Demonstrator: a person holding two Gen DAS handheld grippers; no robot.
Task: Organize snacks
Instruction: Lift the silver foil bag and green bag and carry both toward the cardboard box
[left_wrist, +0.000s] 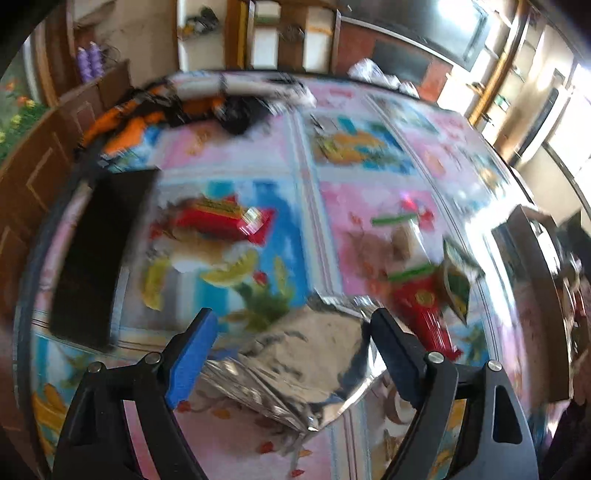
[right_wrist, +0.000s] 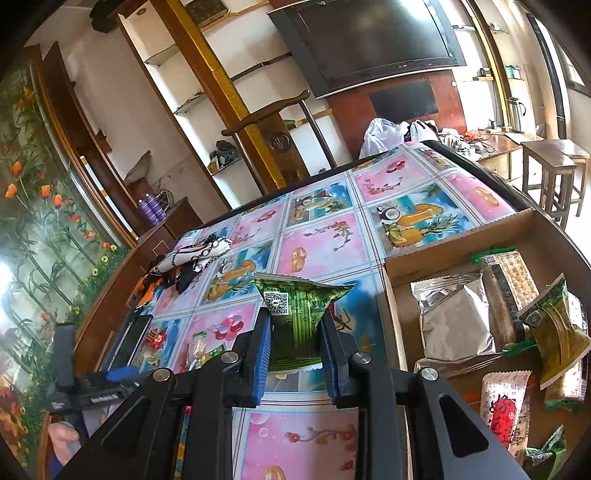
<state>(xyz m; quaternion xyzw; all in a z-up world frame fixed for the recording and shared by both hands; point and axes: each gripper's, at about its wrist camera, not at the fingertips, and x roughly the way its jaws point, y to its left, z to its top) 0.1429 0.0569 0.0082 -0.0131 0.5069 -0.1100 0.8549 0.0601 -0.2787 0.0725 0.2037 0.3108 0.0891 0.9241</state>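
**Snack packets sorted on a patterned tabletop**

Left wrist view, blurred: the left hand-held gripper (left_wrist: 291, 328) stands wide above a silver foil packet (left_wrist: 295, 369) lying between its blue pads, which do not press it. The tabletop (left_wrist: 332, 155) wears a pink-and-blue fruit-print cover. Ahead lie a red packet (left_wrist: 225, 221) and, further right, a red-and-green one (left_wrist: 424, 299); a black slab (left_wrist: 99, 258) sits to the left. The print on the packets cannot be read.

Right wrist view: the right hand-held gripper (right_wrist: 293, 354) is clamped on a green packet (right_wrist: 299, 306). To its right, a cardboard box (right_wrist: 443, 240), cut off by the frame, holds silver, green and red-and-white packets. Shelves and a dark screen (right_wrist: 369, 40) stand behind.
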